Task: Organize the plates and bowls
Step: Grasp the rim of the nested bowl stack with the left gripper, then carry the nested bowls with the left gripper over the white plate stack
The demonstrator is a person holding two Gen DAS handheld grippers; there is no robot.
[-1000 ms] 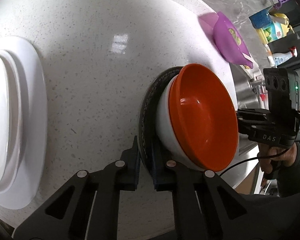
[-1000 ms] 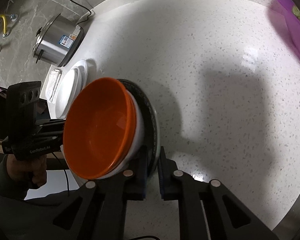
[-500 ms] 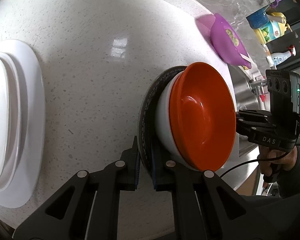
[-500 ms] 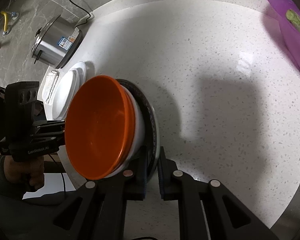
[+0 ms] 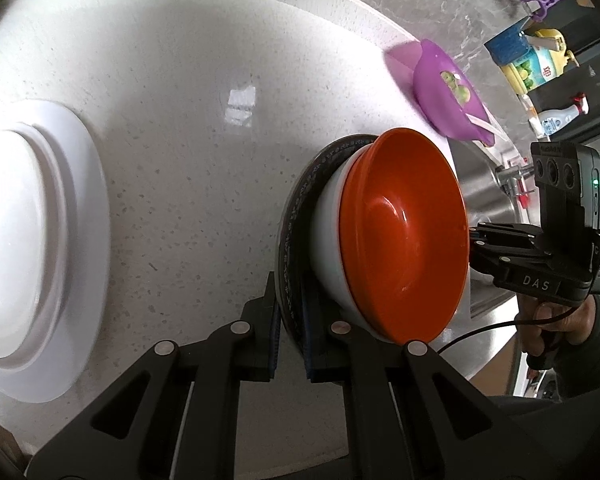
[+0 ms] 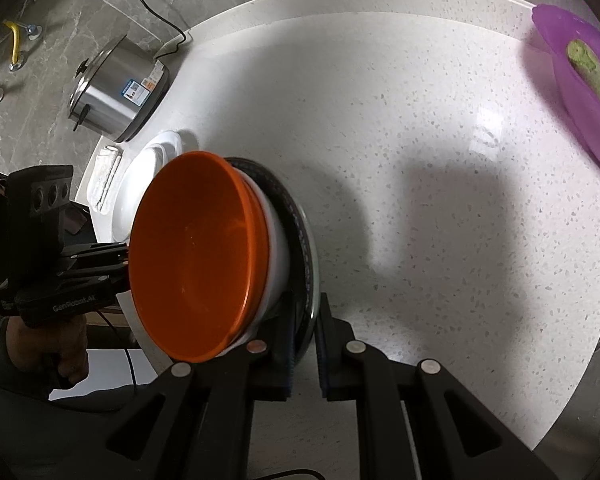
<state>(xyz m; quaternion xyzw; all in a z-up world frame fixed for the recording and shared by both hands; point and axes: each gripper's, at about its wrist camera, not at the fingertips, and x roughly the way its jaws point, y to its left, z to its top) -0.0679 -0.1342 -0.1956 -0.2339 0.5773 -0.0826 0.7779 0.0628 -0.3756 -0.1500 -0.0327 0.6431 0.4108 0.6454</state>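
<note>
Two grippers pinch opposite edges of one dark plate, sharing its load. Nearest the left wrist camera, the left gripper is narrowed down onto the plate's rim at about 6 o'clock of the plate, one pad on each face. The right gripper does the same on the far side, its pads tight against the rim, so neither has any spare opening.

On the plate sits a white bowl with an orange bowl nested inside it. The stack appears to be off the speckled counter, though contact underneath is hidden.

Farther out, at 9 o'clock in the left wrist view, a pile of white plates lies on the counter; the likely step is carrying the stack across to it. A purple bowl with something green inside rests at 1 o'clock, well apart, and a steel cooker stands beyond the white plates at 10 o'clock in the right view.

To do this well, both hands should travel together at matched pace, keeping the plate level so the loose bowls do not slide. Lower it centred over the white plates, and ease the pads apart only once it rests.
</note>
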